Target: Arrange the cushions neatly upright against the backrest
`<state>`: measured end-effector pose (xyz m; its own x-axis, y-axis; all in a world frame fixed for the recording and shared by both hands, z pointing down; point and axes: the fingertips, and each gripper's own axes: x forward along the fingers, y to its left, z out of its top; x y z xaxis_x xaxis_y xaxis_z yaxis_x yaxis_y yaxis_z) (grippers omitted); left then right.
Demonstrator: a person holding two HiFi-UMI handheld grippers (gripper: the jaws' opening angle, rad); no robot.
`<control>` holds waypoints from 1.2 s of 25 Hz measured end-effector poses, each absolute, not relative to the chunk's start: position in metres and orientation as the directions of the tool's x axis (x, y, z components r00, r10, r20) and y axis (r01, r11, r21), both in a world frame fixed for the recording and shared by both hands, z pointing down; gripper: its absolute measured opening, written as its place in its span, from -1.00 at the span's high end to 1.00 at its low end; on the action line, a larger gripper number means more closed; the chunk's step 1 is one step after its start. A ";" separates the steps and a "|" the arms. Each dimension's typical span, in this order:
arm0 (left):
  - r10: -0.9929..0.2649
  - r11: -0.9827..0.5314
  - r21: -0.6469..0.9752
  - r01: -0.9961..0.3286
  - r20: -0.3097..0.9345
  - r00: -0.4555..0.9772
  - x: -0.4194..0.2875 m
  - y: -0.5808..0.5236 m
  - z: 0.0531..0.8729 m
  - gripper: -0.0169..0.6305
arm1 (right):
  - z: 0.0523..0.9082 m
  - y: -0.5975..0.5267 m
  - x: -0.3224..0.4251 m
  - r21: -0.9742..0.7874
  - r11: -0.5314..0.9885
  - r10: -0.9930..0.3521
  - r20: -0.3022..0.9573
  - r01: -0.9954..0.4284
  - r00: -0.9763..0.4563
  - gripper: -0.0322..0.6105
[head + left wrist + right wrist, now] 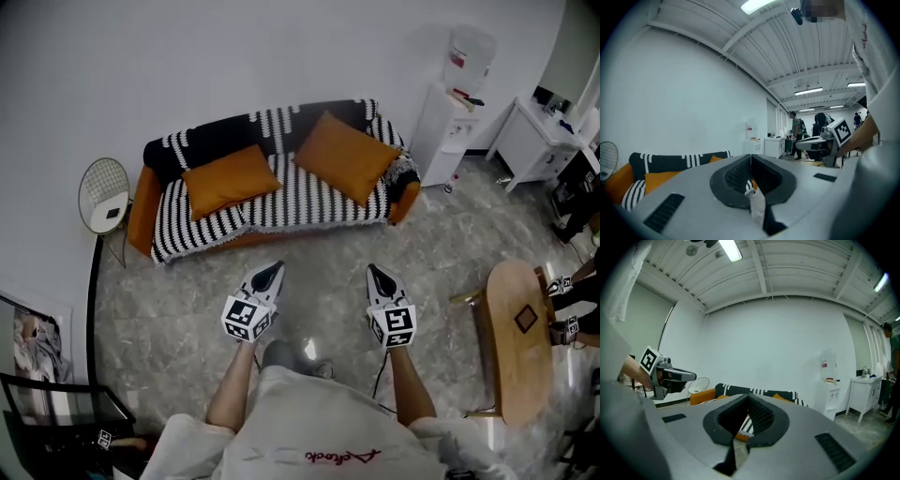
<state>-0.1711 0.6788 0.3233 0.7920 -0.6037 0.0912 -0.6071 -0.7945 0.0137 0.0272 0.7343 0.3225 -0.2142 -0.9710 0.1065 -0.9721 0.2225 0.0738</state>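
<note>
I am standing in front of the sofa (141, 211), out on the floor, not close to it yet. My left gripper (270, 272) and my right gripper (376, 271) both point at it. Both have their jaws pressed together with nothing in them.

There are two orange cushions. The left cushion (230, 180) lies slanted on the seat near the left end, with its top just reaching the backrest (216, 136). The right cushion (345, 156) sits near the right end, turned so that one corner points up at the backrest. I think neither one is neat yet, so the job has hardly begun.

Here is what could go wrong. If I reach in with the jaws together, I will only poke a cushion and push it crooked. The cushions look soft, so one held by a corner may flop over when I let go. I might also pinch the striped cover (309, 197) along with a cushion and drag it off the seat.
</note>
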 end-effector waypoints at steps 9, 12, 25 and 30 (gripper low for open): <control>-0.624 -0.778 0.023 -0.628 0.093 0.776 -0.160 0.655 0.333 0.86 | 0.331 0.709 0.038 0.074 0.247 -0.965 0.107 -0.966 -0.238 0.81; -0.624 -0.778 0.024 -0.628 0.089 0.776 -0.154 0.642 0.334 0.86 | 0.331 0.694 0.043 0.078 0.248 -0.965 0.109 -0.966 -0.239 0.81; -0.588 -0.805 0.039 -0.592 0.083 0.805 -0.128 0.539 0.349 0.86 | 0.346 0.603 0.058 0.102 0.243 -0.963 0.142 -0.965 -0.227 0.81; -0.579 -0.812 0.045 -0.582 0.070 0.812 -0.122 0.479 0.343 0.86 | 0.342 0.544 0.062 0.117 0.242 -0.963 0.152 -0.963 -0.223 0.81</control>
<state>-0.1225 0.4794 0.3425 0.8124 -0.5788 0.0703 -0.5823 -0.8117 0.0450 0.0623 0.5442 0.3422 -0.2234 -0.9628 0.1518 -0.9631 0.2420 0.1175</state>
